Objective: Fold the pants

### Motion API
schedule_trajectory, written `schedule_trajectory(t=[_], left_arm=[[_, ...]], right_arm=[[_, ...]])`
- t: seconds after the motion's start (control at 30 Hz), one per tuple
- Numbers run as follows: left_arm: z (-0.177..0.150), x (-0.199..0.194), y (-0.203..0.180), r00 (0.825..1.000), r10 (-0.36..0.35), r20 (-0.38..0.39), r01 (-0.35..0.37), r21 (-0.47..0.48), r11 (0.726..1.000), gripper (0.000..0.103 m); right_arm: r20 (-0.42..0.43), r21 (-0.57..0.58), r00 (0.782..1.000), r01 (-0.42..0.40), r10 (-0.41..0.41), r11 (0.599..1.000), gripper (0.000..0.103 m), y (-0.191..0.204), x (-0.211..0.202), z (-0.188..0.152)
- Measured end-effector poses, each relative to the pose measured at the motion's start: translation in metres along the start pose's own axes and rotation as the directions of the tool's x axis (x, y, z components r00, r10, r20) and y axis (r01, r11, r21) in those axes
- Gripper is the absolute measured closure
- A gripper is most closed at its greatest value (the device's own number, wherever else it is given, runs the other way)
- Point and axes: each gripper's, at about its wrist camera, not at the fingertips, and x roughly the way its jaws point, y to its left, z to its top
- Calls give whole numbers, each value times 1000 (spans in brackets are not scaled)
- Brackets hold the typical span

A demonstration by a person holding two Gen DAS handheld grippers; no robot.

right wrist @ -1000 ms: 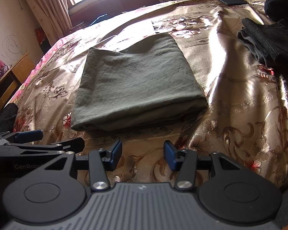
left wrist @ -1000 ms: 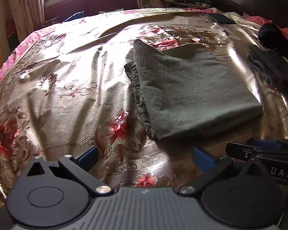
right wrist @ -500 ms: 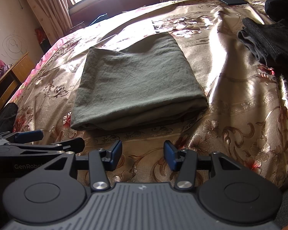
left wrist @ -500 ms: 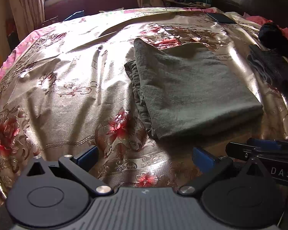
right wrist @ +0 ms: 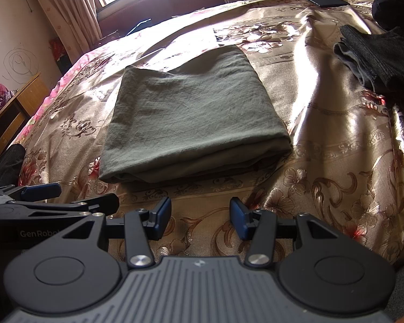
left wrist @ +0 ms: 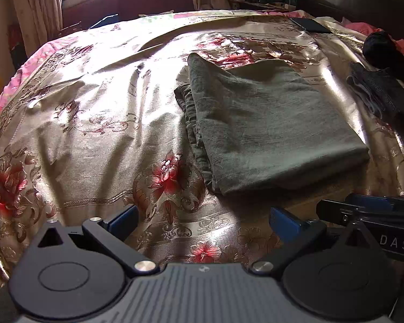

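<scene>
Olive-green pants point(right wrist: 194, 115) lie folded into a flat rectangular stack on the bed point(left wrist: 94, 113), on its shiny gold bedspread w/ red flower print. In the right wrist view the stack's thick folded edge faces the camera, layers visible along it; in the left wrist view the layered side edges show on the stack's left.

Left claw point(left wrist: 203, 219): jaws spread wide, nothing between them, only bedspread below. It sits near the front edge of the bed, short of the pants' near-left corner, not touching the fabric.

Right claw point(right wrist: 200, 219): jaws partly apart, roughly mid-width, empty. It hangs just in front of the pants' near edge, clear of the cloth.

The two claws are side by side; each one shows at the edge of the other's view.

Other stuff: dark grey folded garment point(right wrist: 377, 56) to the right of the pants, well apart from them; a black bundle point(right wrist: 393, 2) behind that. Dark phone point(right wrist: 327, 0) lies flat near the far side of the bed. Window w/ curtains point(right wrist: 64, 8) beyond the bed.
</scene>
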Motion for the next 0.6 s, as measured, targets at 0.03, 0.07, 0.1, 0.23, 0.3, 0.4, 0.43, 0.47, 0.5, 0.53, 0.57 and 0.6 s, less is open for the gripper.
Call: schedule_trajectory(t=[0.03, 0.07, 0.1, 0.23, 0.3, 0.4, 0.43, 0.47, 0.5, 0.53, 0.57, 0.6], left_arm=[[0, 0, 0, 1000, 0, 0, 0, 0, 1000, 0], [0, 0, 0, 1000, 0, 0, 0, 0, 1000, 0], [0, 0, 0, 1000, 0, 0, 0, 0, 1000, 0], [0, 0, 0, 1000, 0, 0, 0, 0, 1000, 0], [0, 0, 0, 1000, 0, 0, 0, 0, 1000, 0], [0, -1, 0, 1000, -8, 2, 8, -1, 1000, 0], [0, -1, 0, 1000, -11, 2, 11, -3, 1000, 0], [-1, -1, 0, 1000, -12, 3, 12, -3, 1000, 0], [-1, -1, -1, 1000, -11, 4, 11, -2, 1000, 0], [-1, -2, -1, 1000, -9, 5, 9, -1, 1000, 0], [-1, -1, -2, 1000, -8, 6, 8, -1, 1000, 0], [-1, -1, -1, 1000, -7, 5, 7, -1, 1000, 0]], right_arm=[[0, 0, 1000, 0, 0, 1000, 53, 0, 0, 0], [0, 0, 1000, 0, 0, 1000, 53, 0, 0, 0], [0, 0, 1000, 0, 0, 1000, 53, 0, 0, 0], [0, 0, 1000, 0, 0, 1000, 53, 0, 0, 0], [0, 0, 1000, 0, 0, 1000, 53, 0, 0, 0], [0, 3, 1000, 0, 0, 1000, 53, 0, 0, 0], [-1, 6, 1000, -1, 1, 1000, 53, 0, 1, -1], [-1, 6, 1000, -2, 2, 1000, 53, 0, 2, -1], [-1, 5, 1000, -1, 1, 1000, 53, 0, 2, -2], [0, 4, 1000, 0, 0, 1000, 54, 0, 2, -2], [1, 2, 1000, 0, 0, 1000, 54, 0, 2, -2], [4, 2, 1000, 0, 0, 1000, 54, 0, 2, -2]])
